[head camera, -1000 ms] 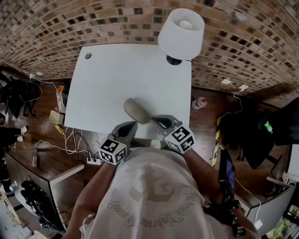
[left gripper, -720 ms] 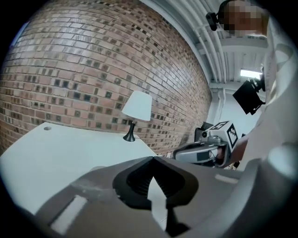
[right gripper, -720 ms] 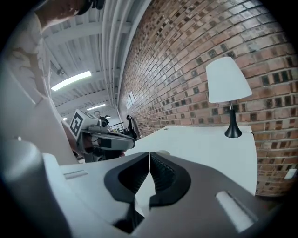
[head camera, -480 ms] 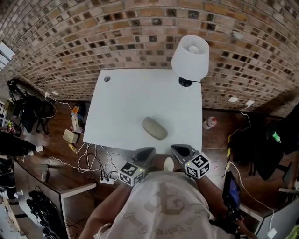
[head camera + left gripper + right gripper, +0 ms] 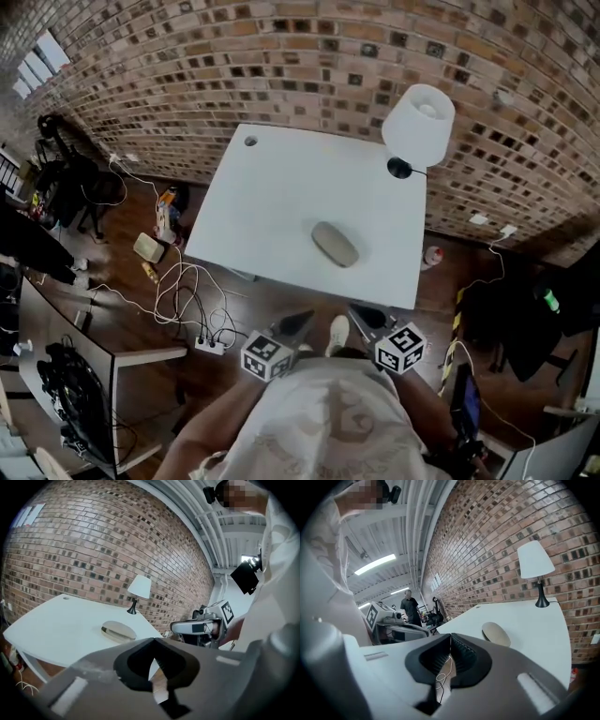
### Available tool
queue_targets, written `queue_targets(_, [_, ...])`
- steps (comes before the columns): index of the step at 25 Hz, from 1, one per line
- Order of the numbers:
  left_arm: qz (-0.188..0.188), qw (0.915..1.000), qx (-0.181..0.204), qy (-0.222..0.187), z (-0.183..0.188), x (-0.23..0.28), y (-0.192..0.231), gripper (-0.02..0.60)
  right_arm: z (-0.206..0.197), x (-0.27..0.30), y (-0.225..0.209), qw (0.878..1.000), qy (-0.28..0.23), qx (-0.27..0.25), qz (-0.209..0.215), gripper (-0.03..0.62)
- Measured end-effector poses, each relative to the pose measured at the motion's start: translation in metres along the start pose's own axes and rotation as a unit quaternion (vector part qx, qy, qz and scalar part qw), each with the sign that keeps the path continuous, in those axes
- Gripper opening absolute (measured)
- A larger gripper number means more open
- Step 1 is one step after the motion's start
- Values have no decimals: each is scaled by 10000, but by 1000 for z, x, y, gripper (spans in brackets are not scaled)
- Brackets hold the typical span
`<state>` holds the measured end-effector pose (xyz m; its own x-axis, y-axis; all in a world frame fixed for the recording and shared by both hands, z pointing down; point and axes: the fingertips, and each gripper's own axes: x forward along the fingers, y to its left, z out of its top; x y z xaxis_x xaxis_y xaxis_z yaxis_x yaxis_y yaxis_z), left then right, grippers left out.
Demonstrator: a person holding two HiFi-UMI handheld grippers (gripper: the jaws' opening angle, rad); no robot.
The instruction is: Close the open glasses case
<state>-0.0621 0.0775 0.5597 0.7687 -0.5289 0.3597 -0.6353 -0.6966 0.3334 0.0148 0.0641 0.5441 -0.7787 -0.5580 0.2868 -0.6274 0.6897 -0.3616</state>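
Case (image 5: 335, 244) on table (image 5: 272, 187), beyond left claw (image 5: 302, 322), right claw (image 5: 364, 316)

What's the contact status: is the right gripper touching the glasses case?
Apart. The head view shows the right gripper short of the table, with a stretch of bare tabletop between it and the glasses case.

Counts: 1 table (image 5: 272, 202), 1 case (image 5: 335, 244), 1 lamp (image 5: 418, 125). 2 grippers: left gripper (image 5: 307, 316), right gripper (image 5: 358, 311). 1 power strip (image 5: 212, 345), 1 background person (image 5: 410, 605).
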Motion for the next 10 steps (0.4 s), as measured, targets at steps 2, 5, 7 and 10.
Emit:
queue_targets(2, [59, 10000, 23, -70, 7, -8, 4, 2, 1, -1, 7, 10000, -58, -48, -48, 8])
queue_targets(5, [69, 9998, 141, -156, 13, -13, 9, 2, 4, -3, 13, 9997, -157, -77, -156, 8])
queue_targets(7, [-7, 9997, 202, -110, 9, -14, 5, 2, 3, -5, 16, 9995, -180, -62, -235, 8])
queue_targets(10, [-142, 9995, 261, -50, 4, -18, -3, 2, -2, -8, 21, 9992, -238, -20, -325, 8])
